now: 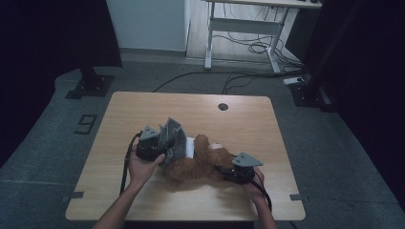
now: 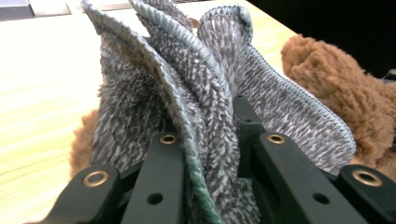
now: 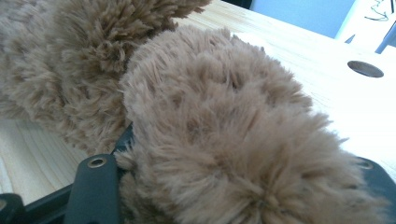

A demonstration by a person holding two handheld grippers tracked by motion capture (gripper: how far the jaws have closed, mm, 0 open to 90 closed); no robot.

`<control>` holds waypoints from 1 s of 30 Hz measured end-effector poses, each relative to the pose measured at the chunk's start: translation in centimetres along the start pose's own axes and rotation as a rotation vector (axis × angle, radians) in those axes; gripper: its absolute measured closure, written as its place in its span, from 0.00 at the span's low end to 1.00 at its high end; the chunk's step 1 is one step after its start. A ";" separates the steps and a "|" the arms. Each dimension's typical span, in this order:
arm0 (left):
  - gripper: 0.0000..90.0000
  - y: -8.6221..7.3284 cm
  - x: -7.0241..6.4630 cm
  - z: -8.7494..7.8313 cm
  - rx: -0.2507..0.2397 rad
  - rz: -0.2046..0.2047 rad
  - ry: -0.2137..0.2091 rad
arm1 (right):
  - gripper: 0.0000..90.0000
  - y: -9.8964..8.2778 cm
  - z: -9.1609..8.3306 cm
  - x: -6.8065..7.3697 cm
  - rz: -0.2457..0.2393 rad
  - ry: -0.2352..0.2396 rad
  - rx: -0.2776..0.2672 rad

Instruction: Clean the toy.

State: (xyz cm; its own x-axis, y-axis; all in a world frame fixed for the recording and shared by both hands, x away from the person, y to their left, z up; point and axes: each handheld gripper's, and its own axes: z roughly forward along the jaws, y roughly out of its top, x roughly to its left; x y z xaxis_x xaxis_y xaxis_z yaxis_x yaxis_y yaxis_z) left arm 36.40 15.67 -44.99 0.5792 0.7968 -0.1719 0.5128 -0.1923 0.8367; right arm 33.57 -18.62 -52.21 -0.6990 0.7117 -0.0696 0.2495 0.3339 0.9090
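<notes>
A brown plush toy (image 1: 196, 164) lies in the middle of the wooden table (image 1: 143, 107). A grey knitted cloth (image 1: 173, 138) stands bunched at its left end, next to a small white patch (image 1: 191, 145). My left gripper (image 1: 162, 145) is shut on folds of the grey cloth (image 2: 140, 102), which rise between its black fingers (image 2: 163, 154). Brown fur (image 2: 336, 79) shows to the right behind the cloth. My right gripper (image 1: 220, 170) comes in from the right and is shut on a furry limb of the toy (image 3: 210, 116). The fur hides most of its fingers (image 3: 95, 186).
A round cable hole (image 1: 223, 106) sits near the table's far edge. Beyond the table stands a white desk frame (image 1: 248, 24) with cables on the floor (image 1: 258, 47). Bare tabletop lies to the left, right and far side of the toy.
</notes>
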 end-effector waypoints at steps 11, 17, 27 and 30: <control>0.88 -0.1 0.6 -2.0 -0.051 -0.010 0.003 | 0.40 0.0 -0.1 0.0 0.000 0.000 -0.001; 0.88 1.7 -3.8 -1.3 -0.095 0.032 -0.135 | 0.40 0.0 0.0 -0.1 0.013 0.000 -0.002; 0.88 4.6 -13.9 4.3 -0.032 0.201 -0.263 | 0.40 -0.1 0.0 -0.2 0.020 0.001 -0.001; 0.88 4.0 -14.4 6.3 0.007 0.194 -0.249 | 0.40 -0.1 0.0 -0.1 0.021 0.003 -0.001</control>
State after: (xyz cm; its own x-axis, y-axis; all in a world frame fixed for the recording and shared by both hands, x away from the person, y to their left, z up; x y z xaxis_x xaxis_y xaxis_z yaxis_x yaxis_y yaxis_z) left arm 34.14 -0.19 -42.44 0.8034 0.5806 -0.1322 0.3817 -0.3316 0.8628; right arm 33.63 -18.77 -52.28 -0.6956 0.7167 -0.0496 0.2633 0.3186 0.9106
